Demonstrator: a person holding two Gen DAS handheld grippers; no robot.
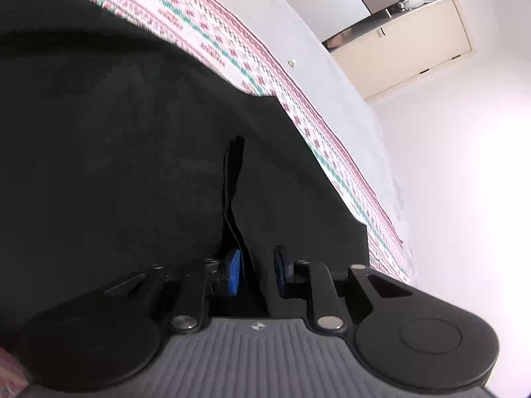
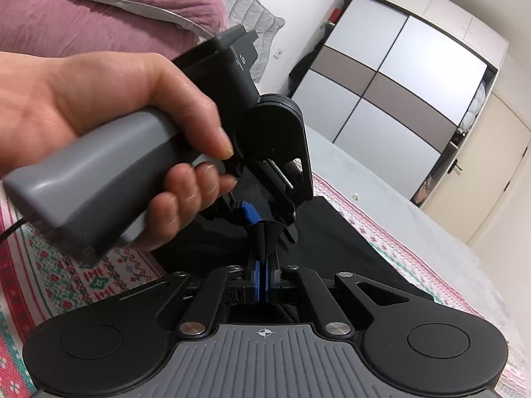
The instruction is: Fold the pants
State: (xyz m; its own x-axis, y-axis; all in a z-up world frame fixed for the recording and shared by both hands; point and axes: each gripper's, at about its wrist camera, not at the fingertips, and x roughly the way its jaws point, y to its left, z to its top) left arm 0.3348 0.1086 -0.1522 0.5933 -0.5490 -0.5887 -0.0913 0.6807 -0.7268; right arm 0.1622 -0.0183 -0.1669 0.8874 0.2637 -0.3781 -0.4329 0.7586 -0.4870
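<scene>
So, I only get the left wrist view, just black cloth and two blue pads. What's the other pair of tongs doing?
Observer: The right tongs are shut on a raised pinch of the black pants.
Operator: And who's holding my side?
Observer: A bare hand grips the grey handle of the left tongs.
Operator: Anything else on the bed?
Observer: A pink pillow lies beyond that hand.
</scene>
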